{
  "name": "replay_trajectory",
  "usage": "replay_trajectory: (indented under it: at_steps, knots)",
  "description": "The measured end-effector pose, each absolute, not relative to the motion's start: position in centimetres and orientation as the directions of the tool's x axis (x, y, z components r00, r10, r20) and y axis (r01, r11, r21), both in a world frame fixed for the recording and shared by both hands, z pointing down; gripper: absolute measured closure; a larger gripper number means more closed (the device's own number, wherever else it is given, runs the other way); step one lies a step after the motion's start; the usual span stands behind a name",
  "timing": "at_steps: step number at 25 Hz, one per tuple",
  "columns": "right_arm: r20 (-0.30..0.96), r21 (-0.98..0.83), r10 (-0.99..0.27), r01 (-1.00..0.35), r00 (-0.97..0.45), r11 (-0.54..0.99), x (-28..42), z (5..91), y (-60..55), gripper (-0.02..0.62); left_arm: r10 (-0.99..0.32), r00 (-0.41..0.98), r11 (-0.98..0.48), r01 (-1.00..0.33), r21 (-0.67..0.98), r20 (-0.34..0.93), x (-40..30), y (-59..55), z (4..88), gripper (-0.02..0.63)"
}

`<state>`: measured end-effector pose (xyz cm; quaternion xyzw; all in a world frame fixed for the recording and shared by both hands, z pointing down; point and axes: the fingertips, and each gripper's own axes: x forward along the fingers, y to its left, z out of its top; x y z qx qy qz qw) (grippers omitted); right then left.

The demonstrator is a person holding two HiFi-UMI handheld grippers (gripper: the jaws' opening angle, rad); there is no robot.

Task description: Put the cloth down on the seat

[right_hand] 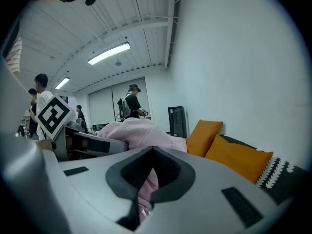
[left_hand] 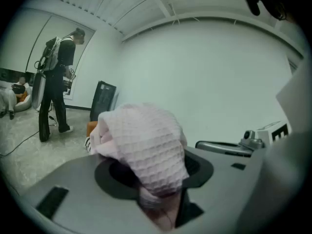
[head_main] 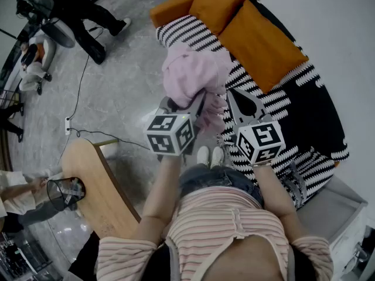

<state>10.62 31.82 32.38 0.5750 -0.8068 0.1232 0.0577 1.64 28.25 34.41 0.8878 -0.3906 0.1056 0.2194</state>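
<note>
The left gripper (left_hand: 163,204) clamps a thick wad of the pink cloth (head_main: 190,75) and the right gripper (right_hand: 146,199) nips a thin fold. The cloth is bunched just ahead of both, likely carried toward the striped seat (head_main: 304,122) beyond them, below the orange cushions (head_main: 258,40).

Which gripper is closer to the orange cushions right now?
Right. The right gripper is shut on the pink cloth just in front of the nearer orange cushion. The left gripper grips the same cloth on the side away from that cushion.
</note>
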Motion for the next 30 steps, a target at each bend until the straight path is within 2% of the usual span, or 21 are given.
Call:
replay_trajectory:
  at_steps: [22,30]
  knots:
    - [0.238,-0.182,-0.88,-0.909,-0.41,0.374,11.5,33.3,32.9,0.588,-0.682,0.627,-0.548,-0.779,0.305,0.376,2.1,29.2,34.5,0.39]
    - [0.249,-0.2,-0.882,-0.912,-0.4,0.358,14.8,34.3,32.3,0.588,-0.72,0.587,-0.507,-0.809,0.297,0.371,2.7,28.4,34.5,0.39]
